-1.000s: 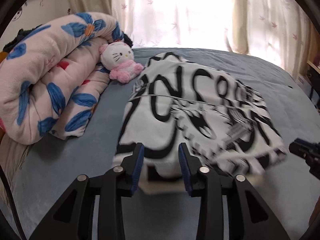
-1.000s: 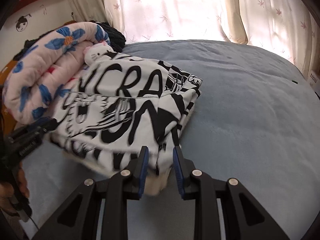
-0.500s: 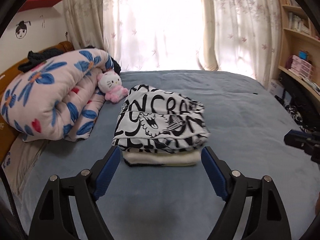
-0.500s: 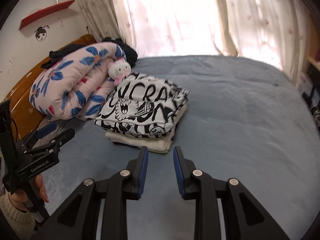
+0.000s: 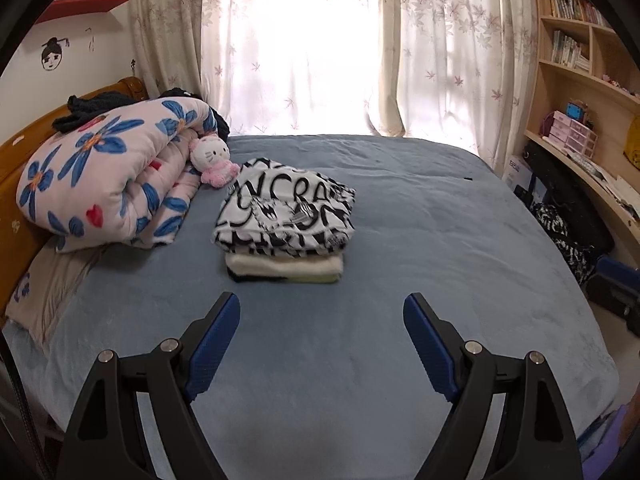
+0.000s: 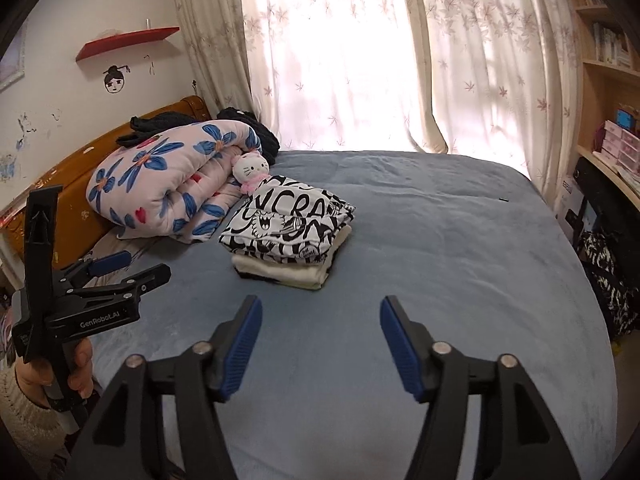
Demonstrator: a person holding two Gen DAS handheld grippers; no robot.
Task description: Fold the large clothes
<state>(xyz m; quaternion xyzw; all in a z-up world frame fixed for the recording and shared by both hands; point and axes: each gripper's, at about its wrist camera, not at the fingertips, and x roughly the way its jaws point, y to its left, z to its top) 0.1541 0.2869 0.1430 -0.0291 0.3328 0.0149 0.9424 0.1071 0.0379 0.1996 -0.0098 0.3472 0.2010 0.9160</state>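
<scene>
Scene: bedroom, a blue bedspread (image 5: pixel 400 208) filling the middle of both views.
Far left, right wrist view: a hand (image 6: pixel 52 376) in a cream knit sleeve grips the left gripper (image 6: pixel 132 266) at the lower left edge of the frame; its blue-padded jaws are spread and nothing sits between them.
Upper left: wooden headboard (image 6: pixel 80 168), a red wall shelf (image 6: pixel 128 42) above it, and a face doodle on the wall.
Left of centre: rolled quilt (image 5: pixel 112 176) — pink with blue flowers — with dark clothing piled on top of it.
Beside the quilt: a white and pink plush cat (image 5: pixel 212 158) leaning on the roll's right end, just beside the stack.
Centre: folded black-and-white lettered garment (image 5: pixel 286 210) lying on top of a folded cream garment (image 5: pixel 284 268), a neat stack on the bedspread, apart from both grippers.
Lower centre, left wrist view: left gripper (image 5: pixel 322 312) spread wide over bare bedspread, empty, below the stack in the frame.
Lower centre, right wrist view: right gripper (image 6: pixel 320 314) — jaws have just been opening, now wide apart, nothing between them.
Top centre: floral curtains (image 5: pixel 440 48) over a bright window.
Right edge: wooden bookshelves (image 5: pixel 576 64) with books and small boxes; dark bags on the floor below.
</scene>
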